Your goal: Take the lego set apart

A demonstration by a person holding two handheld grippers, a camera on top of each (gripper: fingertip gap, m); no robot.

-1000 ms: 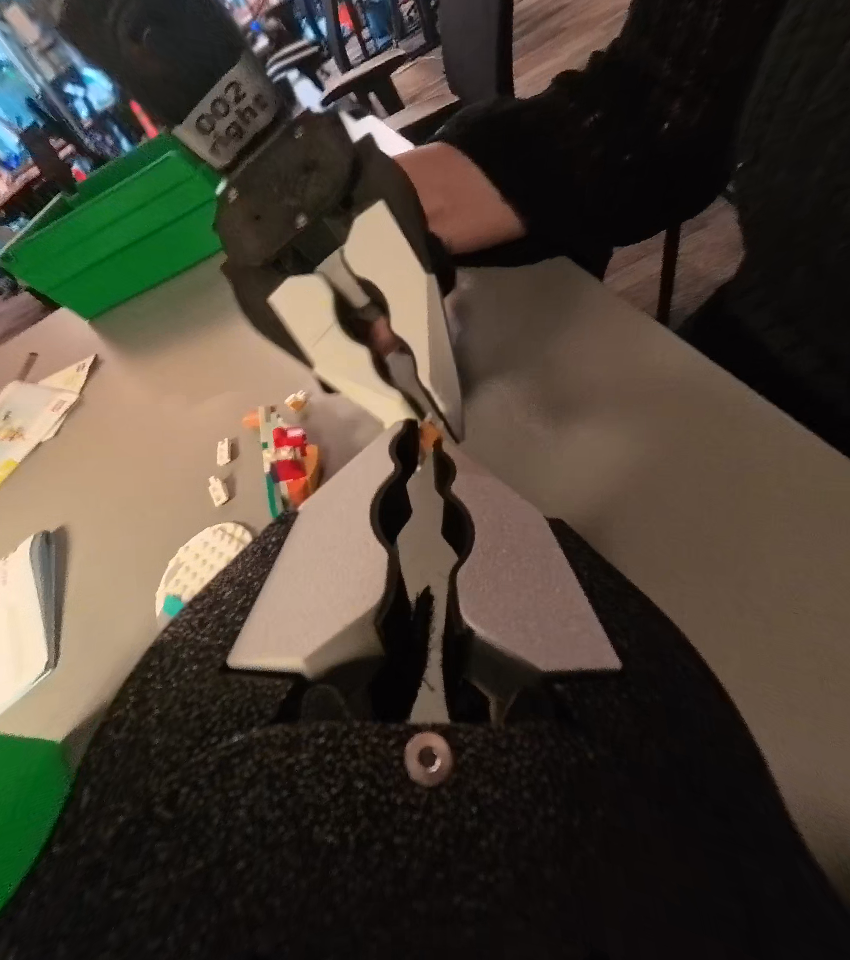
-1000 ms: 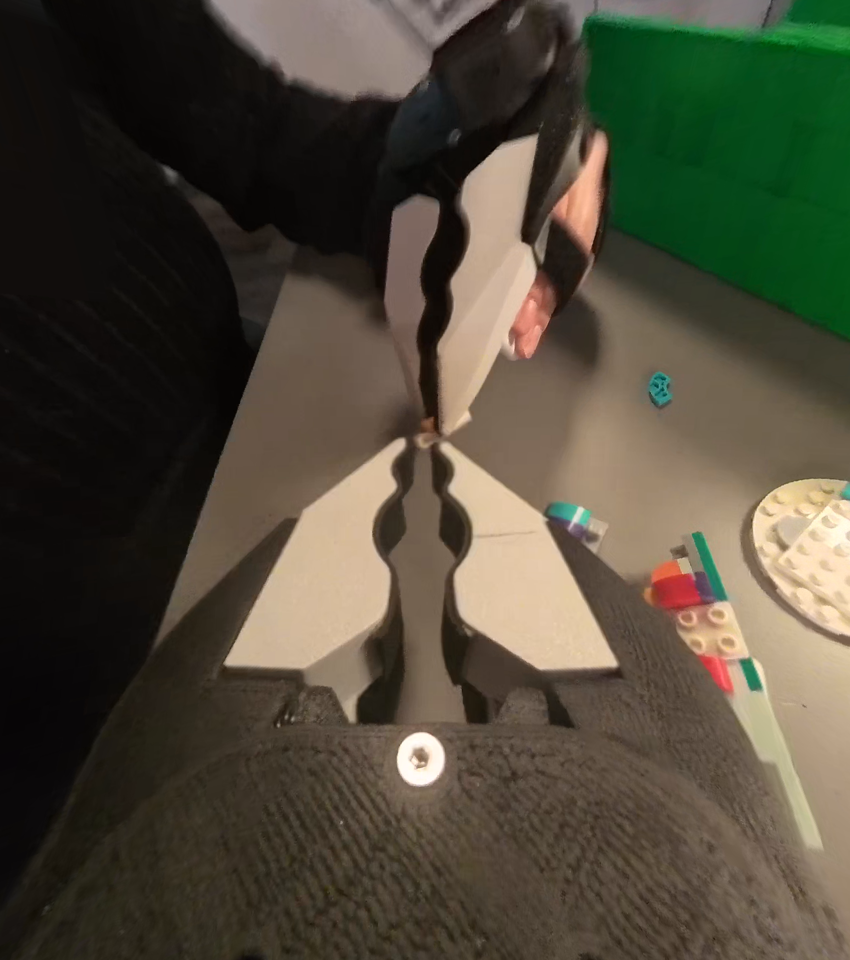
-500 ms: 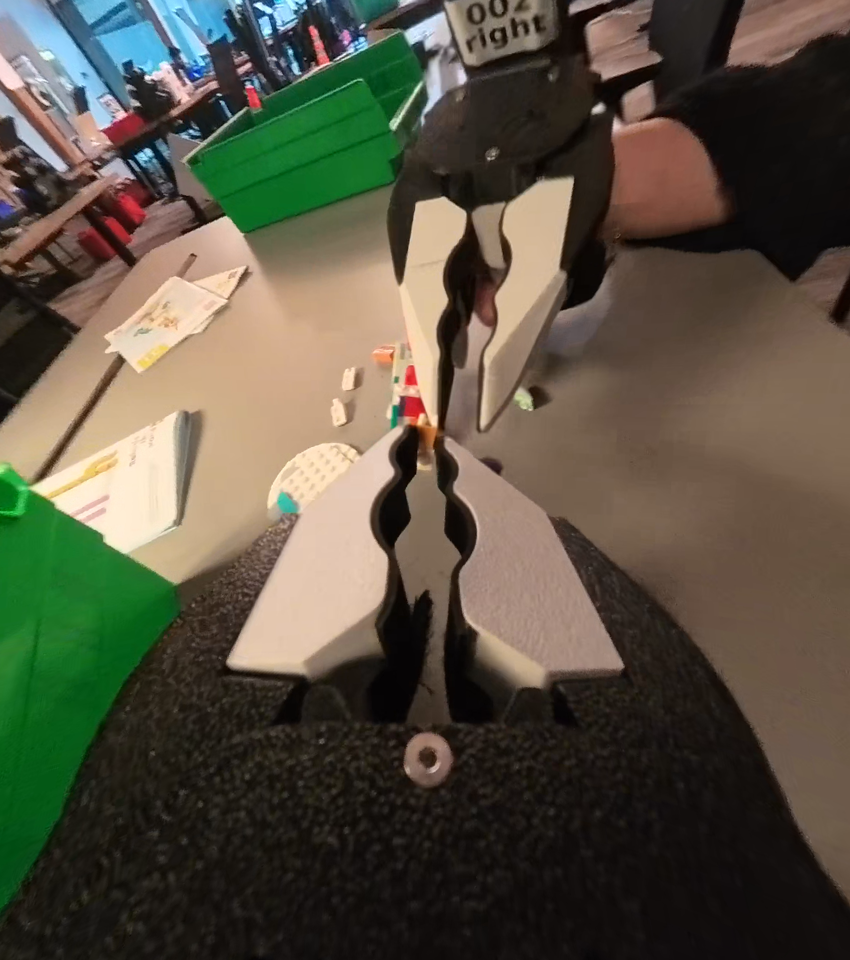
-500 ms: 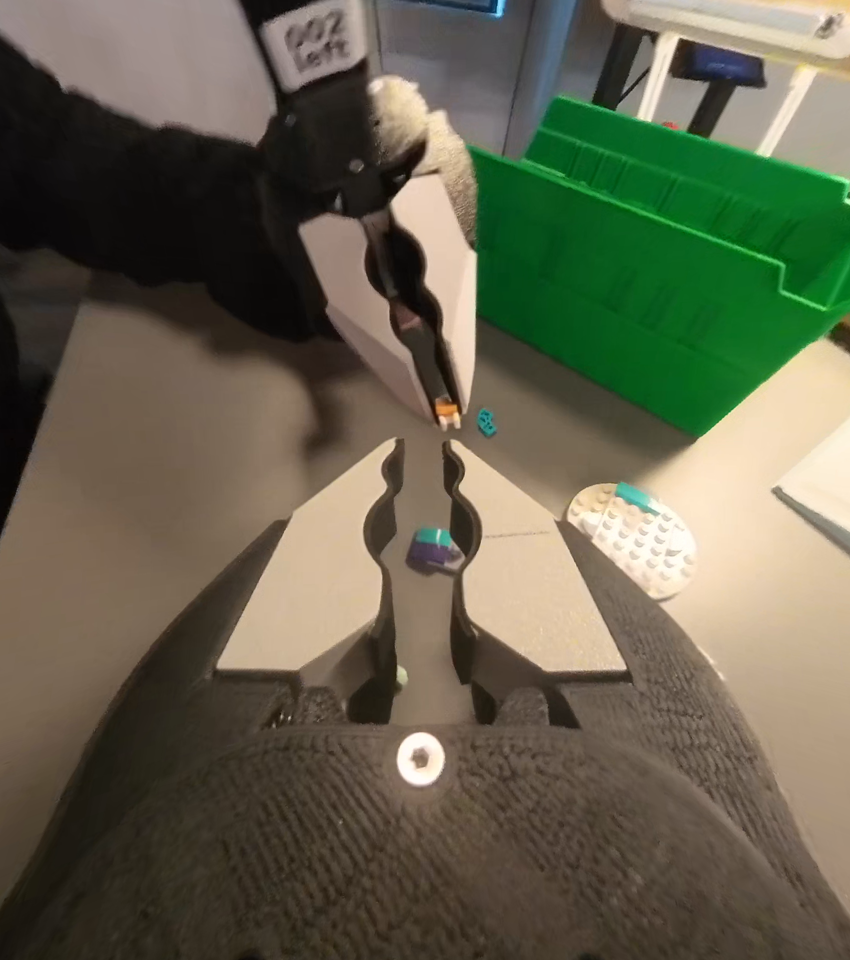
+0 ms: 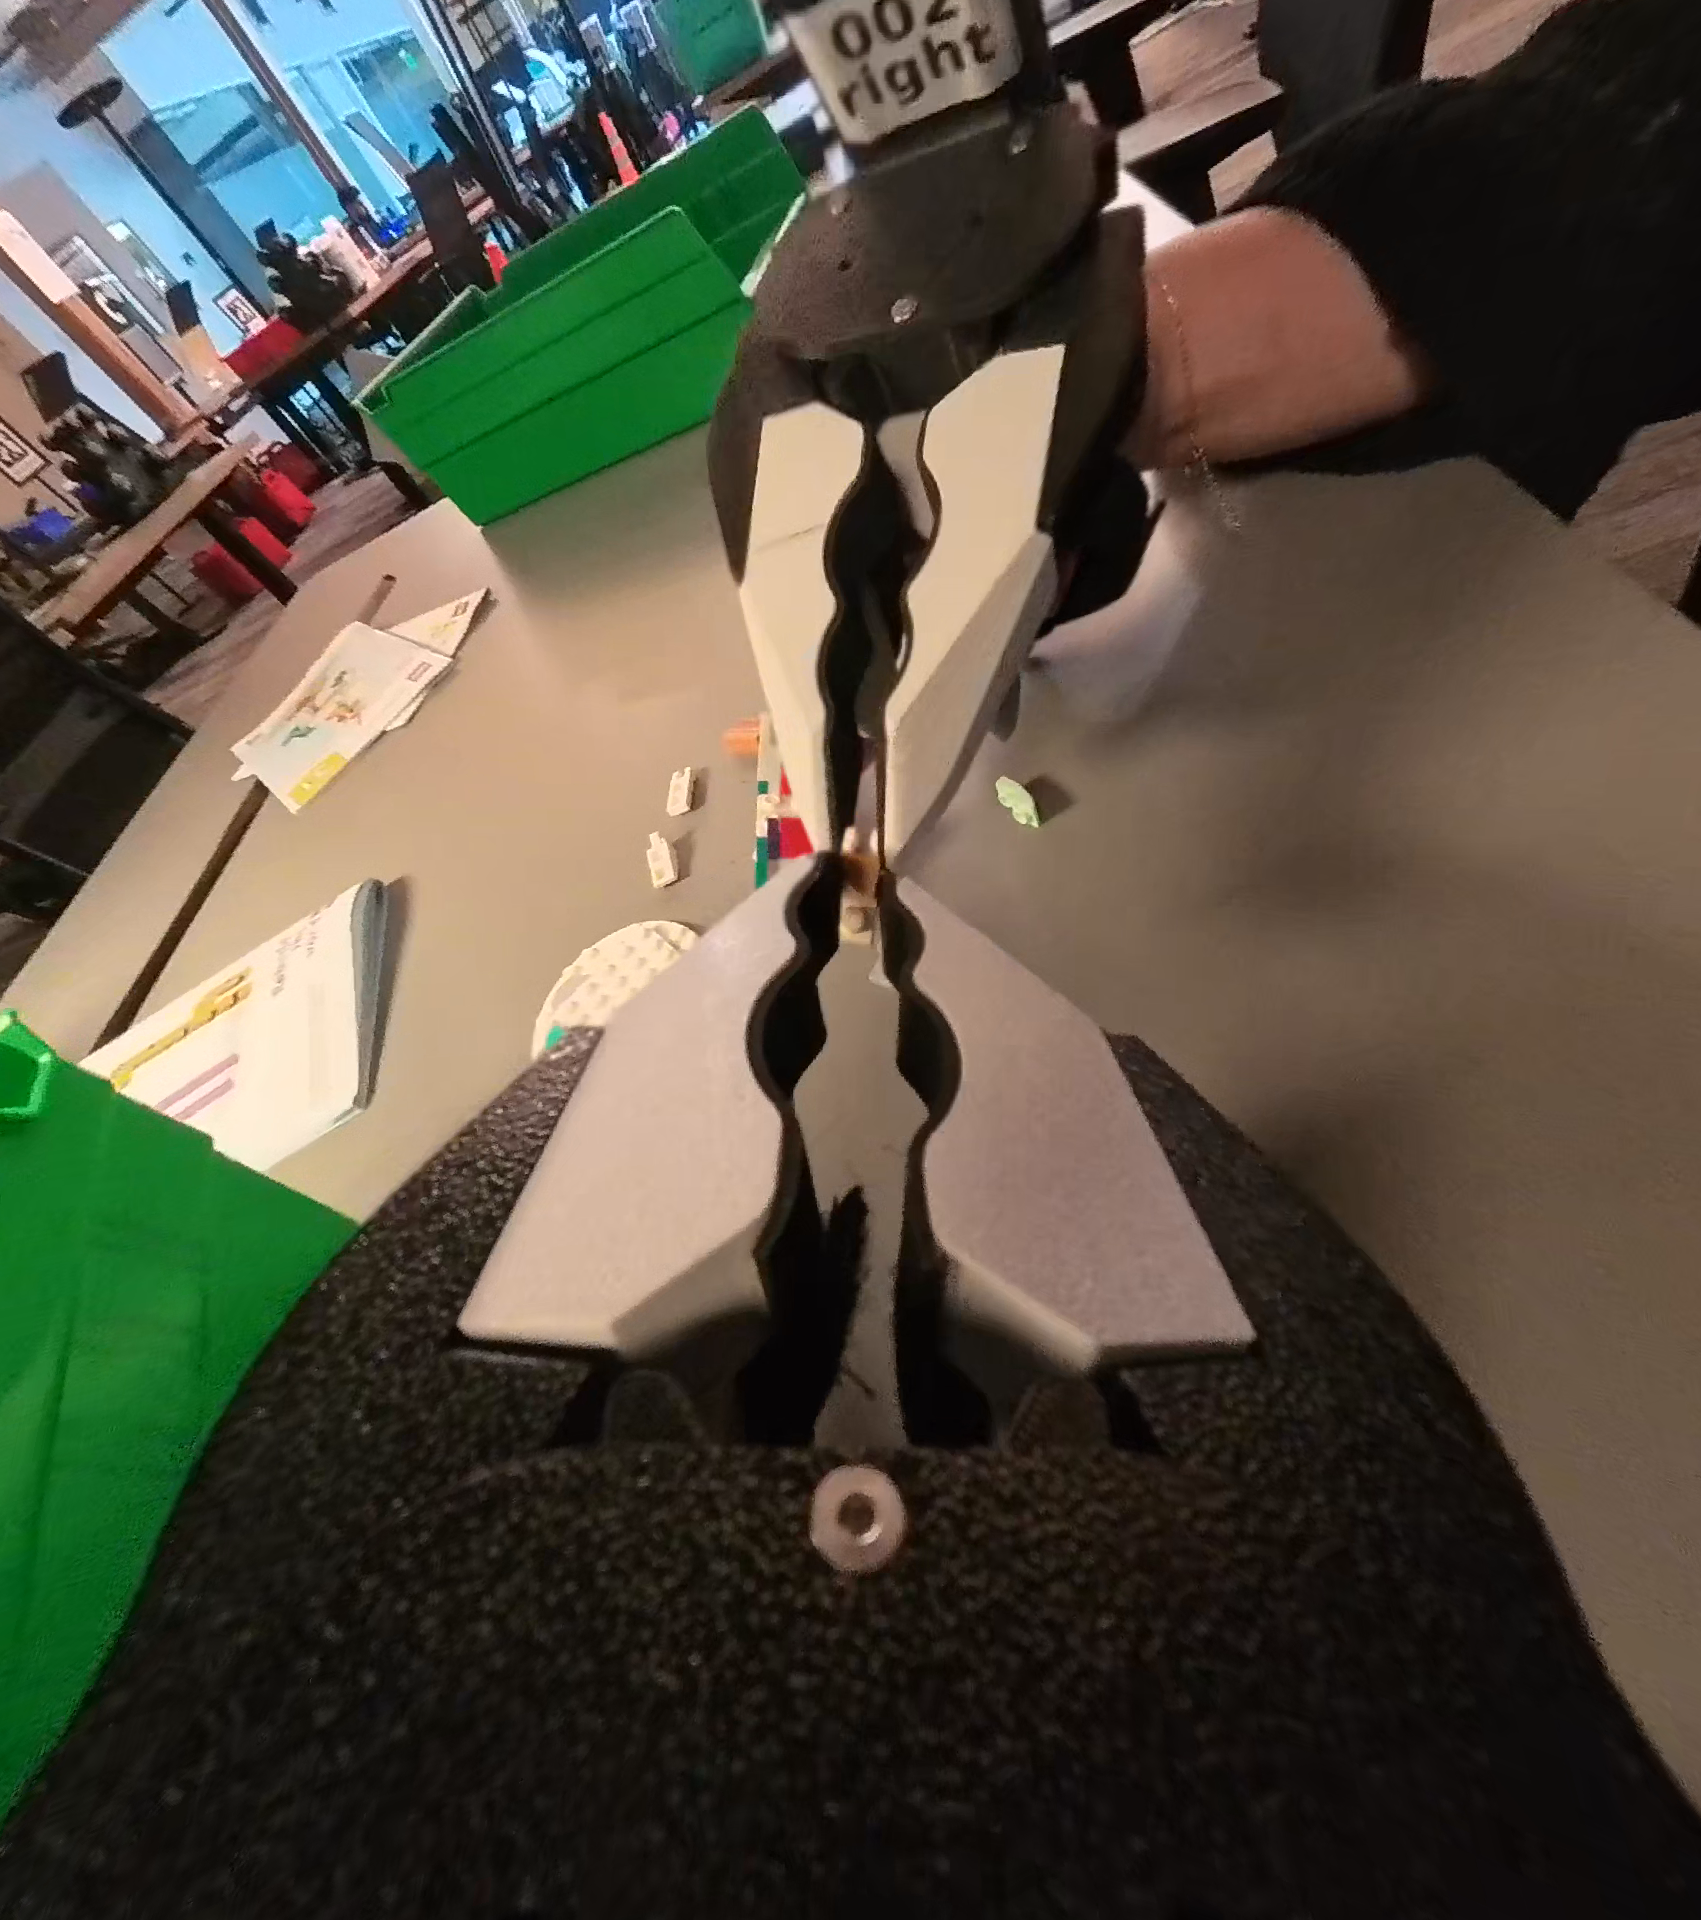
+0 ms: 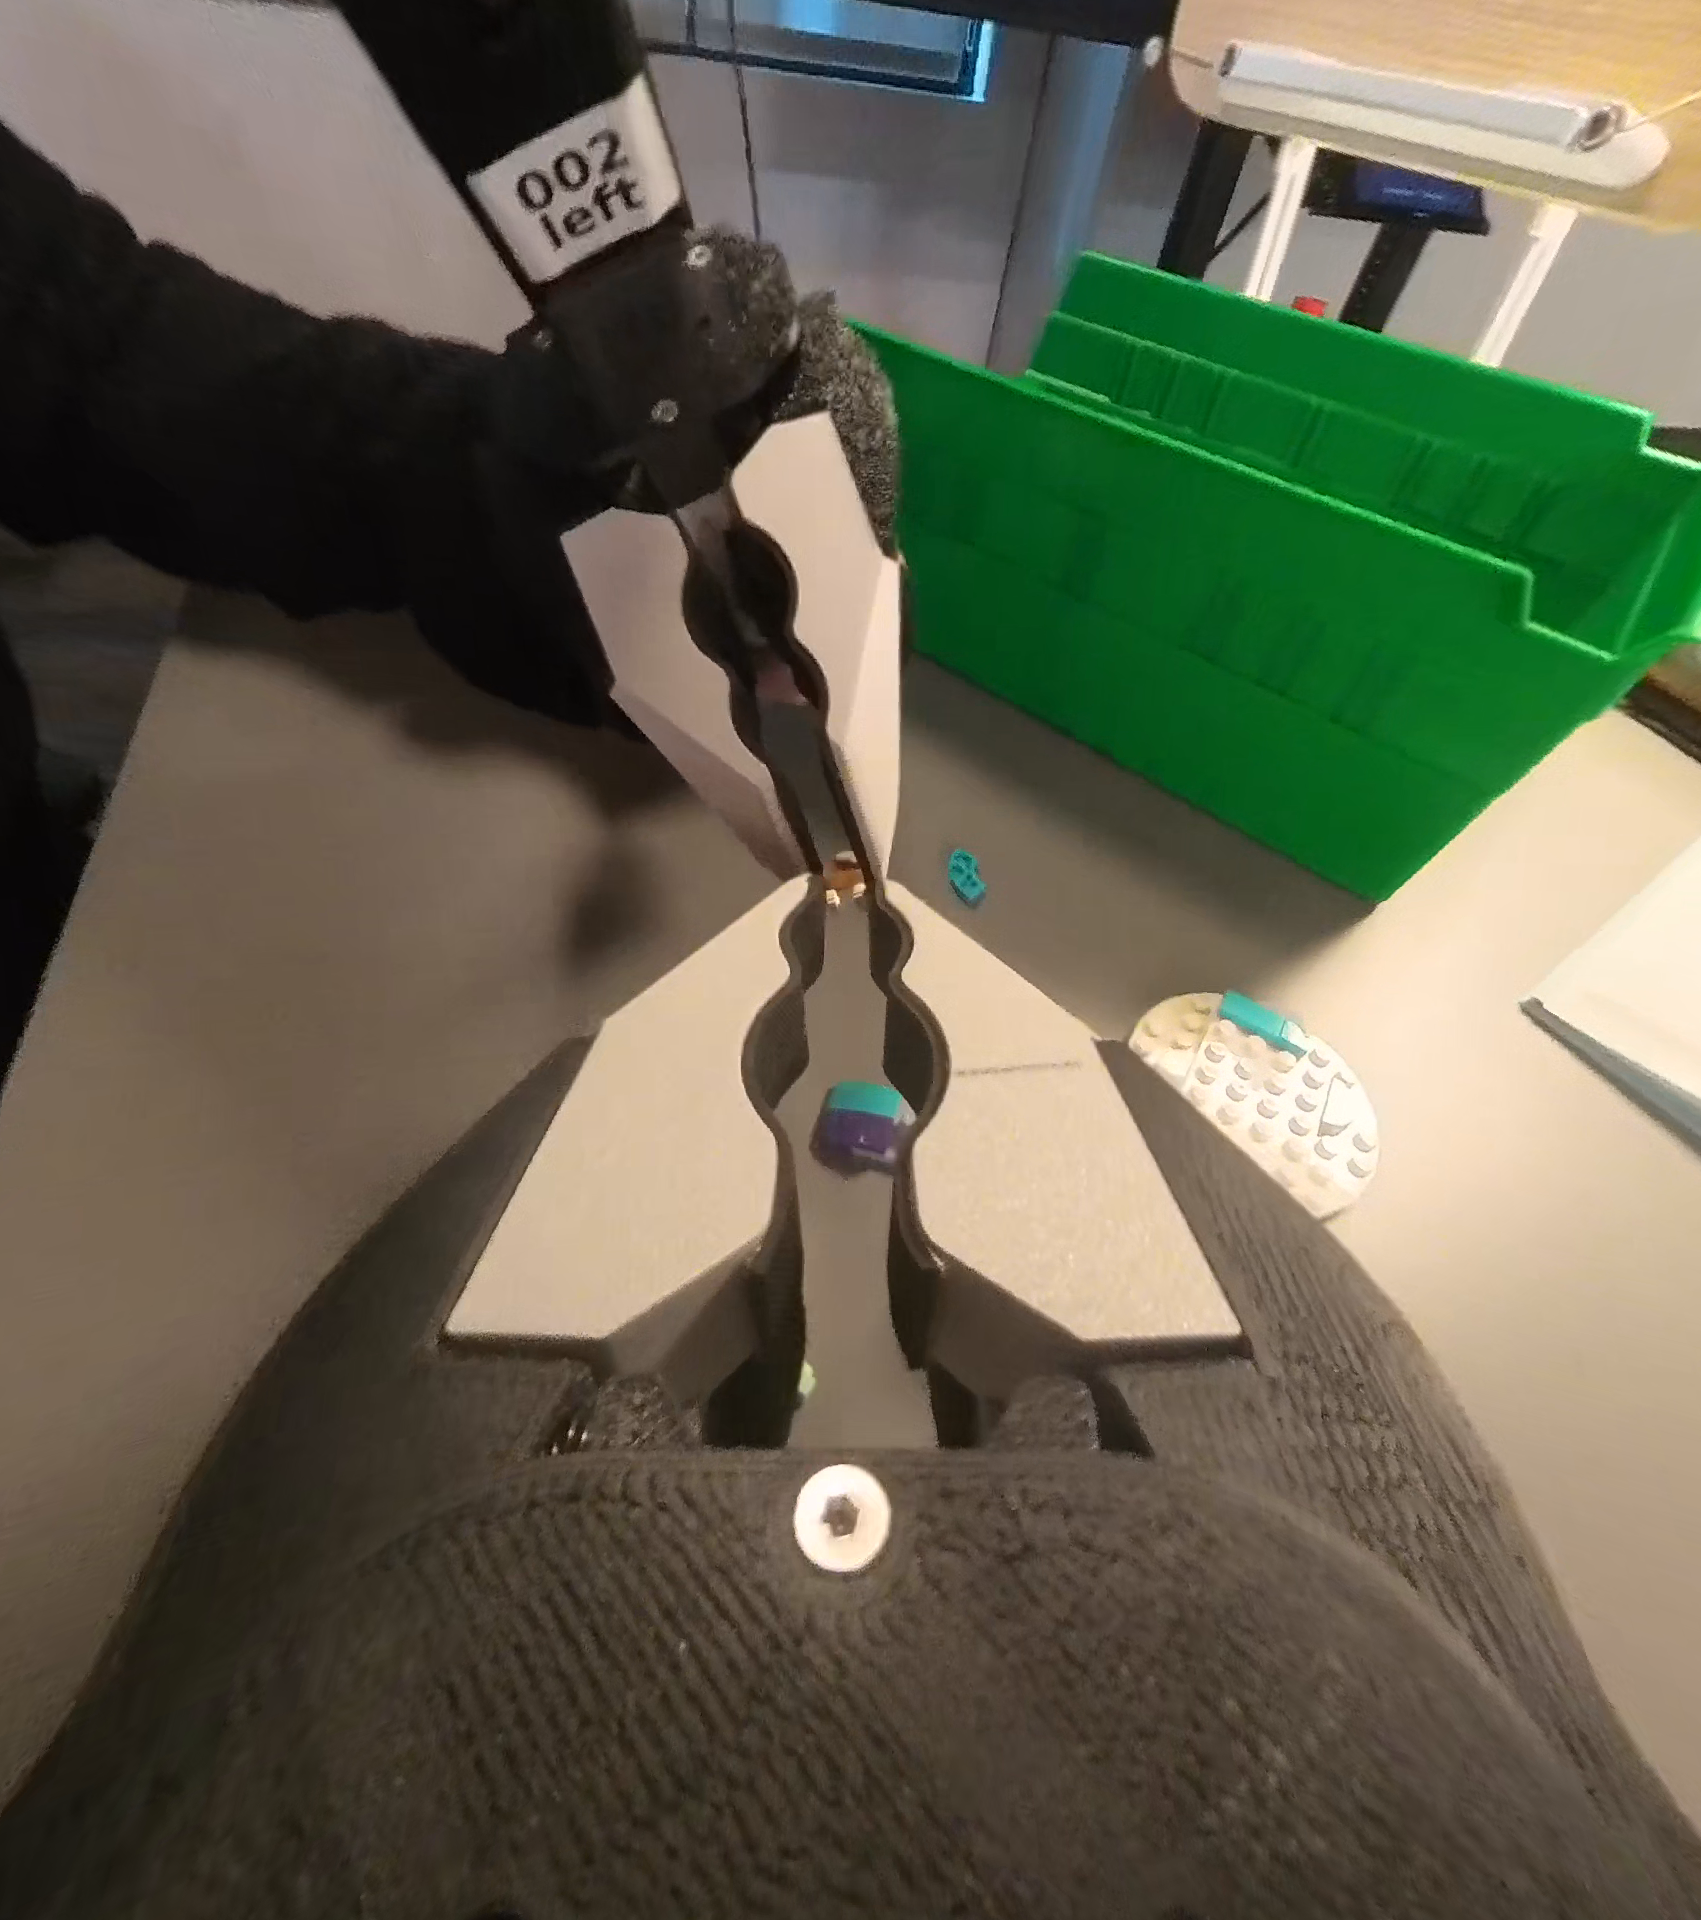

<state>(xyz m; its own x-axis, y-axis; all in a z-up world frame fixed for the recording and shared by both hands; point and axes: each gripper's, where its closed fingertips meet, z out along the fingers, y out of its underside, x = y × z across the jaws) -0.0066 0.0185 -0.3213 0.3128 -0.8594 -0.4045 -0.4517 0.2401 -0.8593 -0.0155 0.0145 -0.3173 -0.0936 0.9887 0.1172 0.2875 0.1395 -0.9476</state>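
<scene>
- Lego piece [image 5: 858, 896]: a tiny tan-and-orange stack held in the air above the tabletop [image 5: 1345, 935], between the two claw tips.
- Left claw [image 5: 851, 902]: nearly closed, its tips pinching the near end of the piece.
- Right claw [image 6: 841, 896]: tips narrowed onto the far end of the same piece; whether it grips firmly cannot be told.
- Handling (judgement): light, rigid, smooth plastic held together by stud friction; each claw is best placed on a separate brick, then tilted apart. A slip would likely fling the piece away.
- Surroundings: a purple-and-teal brick [image 6: 861, 1127] and a round white plate [image 6: 1261, 1117] lie below; a coloured partial build [image 5: 773, 821] and loose white bits [image 5: 680, 790] lie farther off.
- Green bins [image 6: 1345, 644] and booklets [image 5: 274, 1039] stand well apart; nothing obstructs the pull.
</scene>
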